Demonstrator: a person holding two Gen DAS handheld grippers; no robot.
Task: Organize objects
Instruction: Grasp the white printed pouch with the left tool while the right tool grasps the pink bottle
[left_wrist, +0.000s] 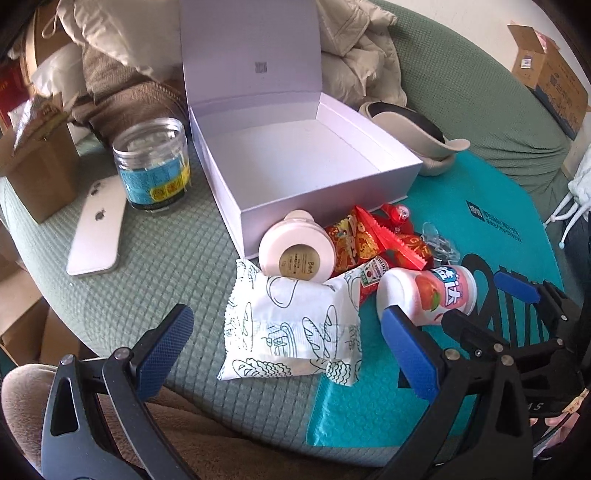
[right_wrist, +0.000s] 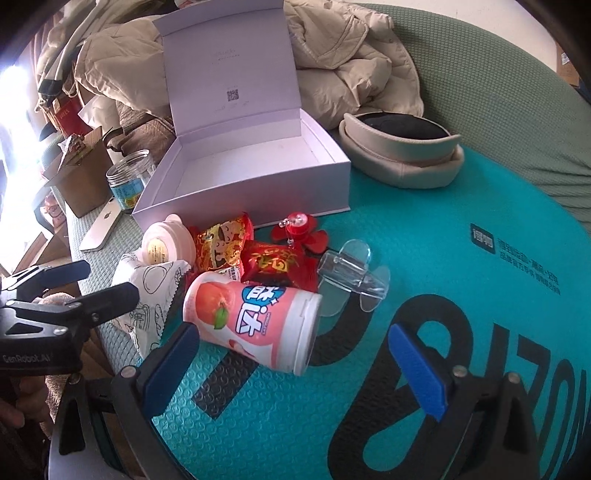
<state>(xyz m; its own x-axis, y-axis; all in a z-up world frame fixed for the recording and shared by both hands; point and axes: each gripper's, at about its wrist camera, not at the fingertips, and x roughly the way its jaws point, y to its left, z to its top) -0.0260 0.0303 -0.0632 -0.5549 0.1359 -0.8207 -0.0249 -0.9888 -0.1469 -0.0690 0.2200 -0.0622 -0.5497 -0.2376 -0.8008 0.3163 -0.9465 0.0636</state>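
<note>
Both tongs are spread wide and hold nothing. Left tongs (left_wrist: 291, 354) hang low over the bread pack (left_wrist: 291, 325), one pad on each side of it, not touching. Right tongs (right_wrist: 295, 373) sit just in front of the pink bottle (right_wrist: 255, 321); the left pad is right by the bottle's bottom end, and I cannot tell if it touches.

Everything lies on a green quilted sofa (left_wrist: 147, 288). A teal bubble mailer (right_wrist: 461, 295) with big black letters covers the right part. A puffy beige coat (right_wrist: 351, 66) is piled at the back, and cardboard boxes stand off to the sides.

A white box (left_wrist: 295, 155) stands open, its lid tipped up at the back, with no things inside. The pink bottle lies on its side on the mailer, cap end toward the right, bottom end toward the bread pack. Just in front of the box sit a small round tub (left_wrist: 297, 254), red snack packs (right_wrist: 225, 243), a red charm (right_wrist: 299, 230) and a clear clip (right_wrist: 351, 277), all close together. Left of the box are a jar (left_wrist: 153, 166) and a phone (left_wrist: 98, 232), face down. Right of the box is a beige cap (right_wrist: 402, 151).
</note>
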